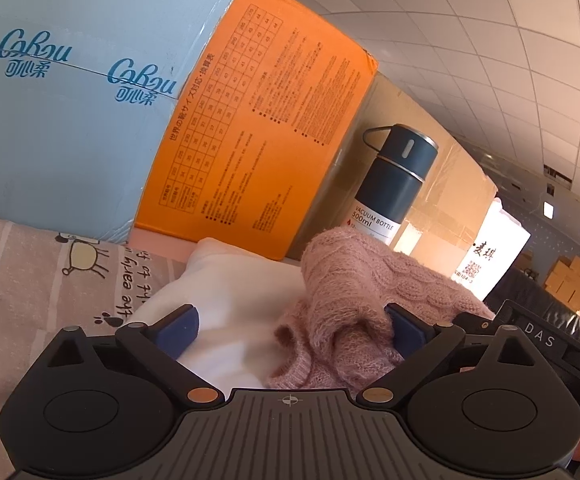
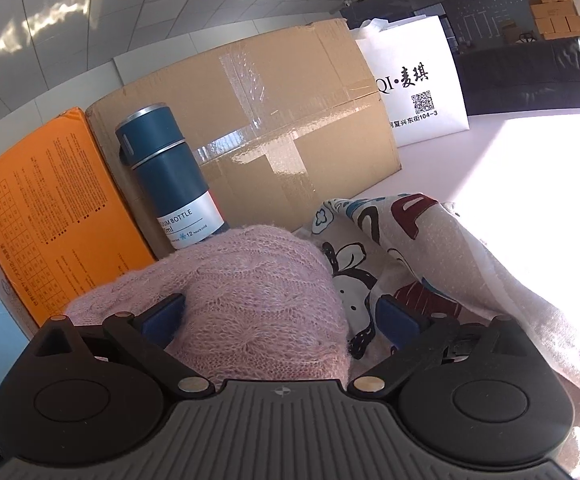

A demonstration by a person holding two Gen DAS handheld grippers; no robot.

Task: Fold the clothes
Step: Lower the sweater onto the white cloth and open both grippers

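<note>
Two grippers are in view: the left gripper [image 1: 292,326] and the right gripper [image 2: 280,318], each with two blue pads. One pink knitted sweater [image 2: 250,304] lies at the centre, with one white garment [image 1: 226,308] at its 9 o'clock and one cartoon-print cloth [image 2: 402,264] at its 3 o'clock. One striped printed cloth [image 1: 30,280] sits further toward 9 o'clock. Three boxes stand behind: one pale blue box [image 1: 70,100], one orange box [image 1: 258,132], one brown carton [image 2: 274,132]. One vacuum bottle [image 2: 170,176] stands at 12 o'clock, one white bag [image 2: 418,84] at 1 o'clock.
</note>
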